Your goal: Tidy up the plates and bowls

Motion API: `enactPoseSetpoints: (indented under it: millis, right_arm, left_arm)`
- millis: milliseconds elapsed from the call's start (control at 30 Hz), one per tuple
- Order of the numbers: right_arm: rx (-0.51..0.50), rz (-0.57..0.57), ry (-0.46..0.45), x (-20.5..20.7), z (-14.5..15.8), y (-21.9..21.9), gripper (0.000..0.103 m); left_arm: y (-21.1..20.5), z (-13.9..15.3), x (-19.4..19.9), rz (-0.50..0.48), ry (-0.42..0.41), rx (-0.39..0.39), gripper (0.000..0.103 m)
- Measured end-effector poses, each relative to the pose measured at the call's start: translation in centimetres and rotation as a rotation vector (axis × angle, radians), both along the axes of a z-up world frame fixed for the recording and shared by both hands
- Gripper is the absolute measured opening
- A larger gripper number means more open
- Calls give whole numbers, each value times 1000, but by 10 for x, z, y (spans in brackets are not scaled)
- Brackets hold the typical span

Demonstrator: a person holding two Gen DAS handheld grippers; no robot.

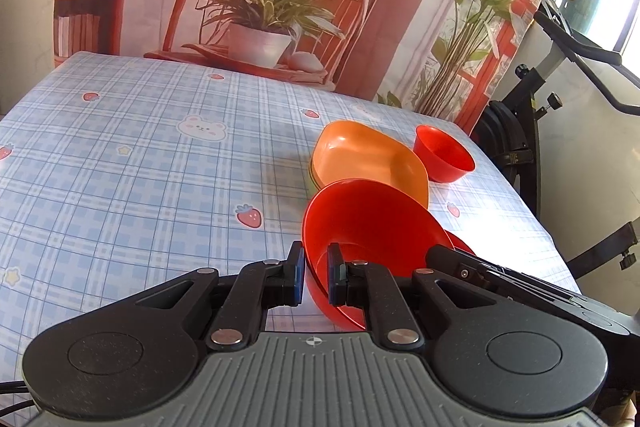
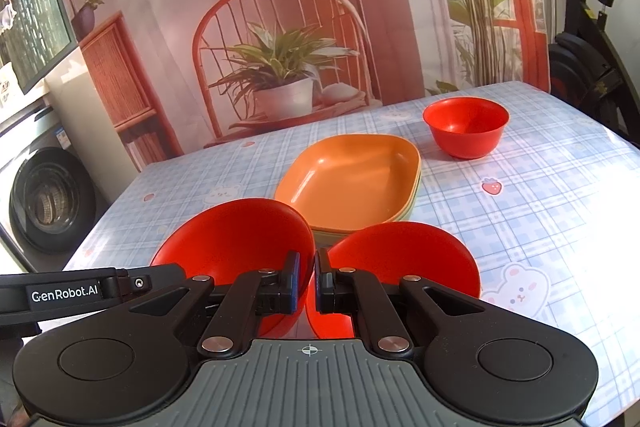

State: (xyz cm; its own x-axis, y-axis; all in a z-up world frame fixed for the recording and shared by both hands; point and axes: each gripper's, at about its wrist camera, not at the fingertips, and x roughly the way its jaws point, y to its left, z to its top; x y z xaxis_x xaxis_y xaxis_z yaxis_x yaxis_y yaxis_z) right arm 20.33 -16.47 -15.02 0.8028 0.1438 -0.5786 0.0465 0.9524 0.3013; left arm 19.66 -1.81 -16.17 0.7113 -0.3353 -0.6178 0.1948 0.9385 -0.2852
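A: Bowls pinched by their rims, one per claw, likely for nesting. The left gripper (image 1: 314,277) is closed on the left red bowl (image 1: 372,223), tilted, just short of the orange plate stack (image 1: 370,159).

B: The right gripper (image 2: 307,281) clamps the right red bowl (image 2: 404,259), also beside that stack. The small red bowl (image 2: 466,127) sits beyond it.
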Motion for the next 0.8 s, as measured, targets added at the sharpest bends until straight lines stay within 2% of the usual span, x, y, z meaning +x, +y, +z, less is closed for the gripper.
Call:
enactPoseSetpoints:
  millis: [167,333,533,800]
  right_arm:
    - [-1,-35,-24,-5,4,-10,7]
    - [8,-99,-49,-10,8,-28,7]
    - [20,-164,-31,-12,2,-53,7]
    - [37,-225,24,-12,-18,-75,7]
  left_arm:
    - [-11,2,4,-27,3,-15,11]
    - [-23,5,20,-95,30,-63,11]
    - [-51,1,36,-151,50,-38,11]
    - [-77,-20,46,-215,102,0,11]
